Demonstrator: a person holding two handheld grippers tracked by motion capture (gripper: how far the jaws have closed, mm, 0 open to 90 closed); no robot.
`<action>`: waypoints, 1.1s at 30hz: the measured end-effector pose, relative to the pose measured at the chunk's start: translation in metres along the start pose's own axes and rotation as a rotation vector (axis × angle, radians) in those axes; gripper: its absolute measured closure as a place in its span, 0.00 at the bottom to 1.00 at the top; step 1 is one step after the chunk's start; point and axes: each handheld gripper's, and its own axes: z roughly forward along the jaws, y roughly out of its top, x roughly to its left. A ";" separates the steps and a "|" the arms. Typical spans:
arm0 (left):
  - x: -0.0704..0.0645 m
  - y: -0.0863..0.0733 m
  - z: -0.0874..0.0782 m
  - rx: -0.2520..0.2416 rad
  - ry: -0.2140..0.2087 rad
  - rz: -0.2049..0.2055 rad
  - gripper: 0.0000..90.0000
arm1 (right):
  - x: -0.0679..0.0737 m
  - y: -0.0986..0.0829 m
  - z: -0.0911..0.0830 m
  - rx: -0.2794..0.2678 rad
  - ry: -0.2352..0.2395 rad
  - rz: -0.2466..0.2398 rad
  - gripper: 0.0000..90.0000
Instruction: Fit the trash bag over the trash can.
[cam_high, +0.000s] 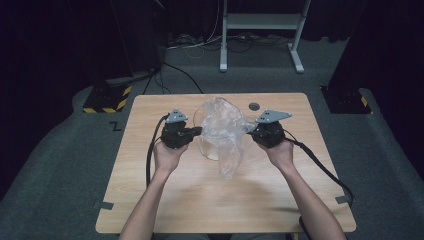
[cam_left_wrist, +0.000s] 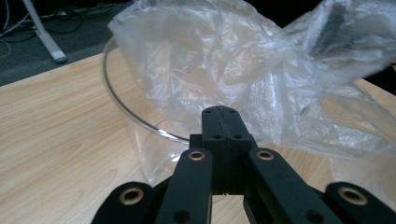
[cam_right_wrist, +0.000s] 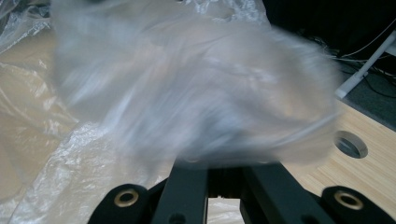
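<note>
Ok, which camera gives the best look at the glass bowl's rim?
The left gripper view: the glass bowl shows its rim as a clear arc beside the plastic bag. The high view shows it small, half under the bag. In the right gripper view, blurred plastic hides it.

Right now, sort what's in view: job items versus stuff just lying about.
In the job: clear plastic bag; glass bowl; left gripper; right gripper.
Lying about: round table hole; white stand; floor cables.
</note>
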 end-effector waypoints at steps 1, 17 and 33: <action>0.001 0.000 -0.001 -0.001 0.008 -0.001 1.00 | -0.002 -0.001 -0.001 0.003 -0.003 0.009 1.00; 0.023 -0.006 0.004 -0.049 0.119 -0.012 1.00 | -0.014 -0.003 0.008 -0.004 -0.026 0.052 1.00; 0.044 -0.009 0.022 -0.078 0.162 -0.069 0.98 | -0.029 -0.004 0.026 -0.045 -0.034 0.128 1.00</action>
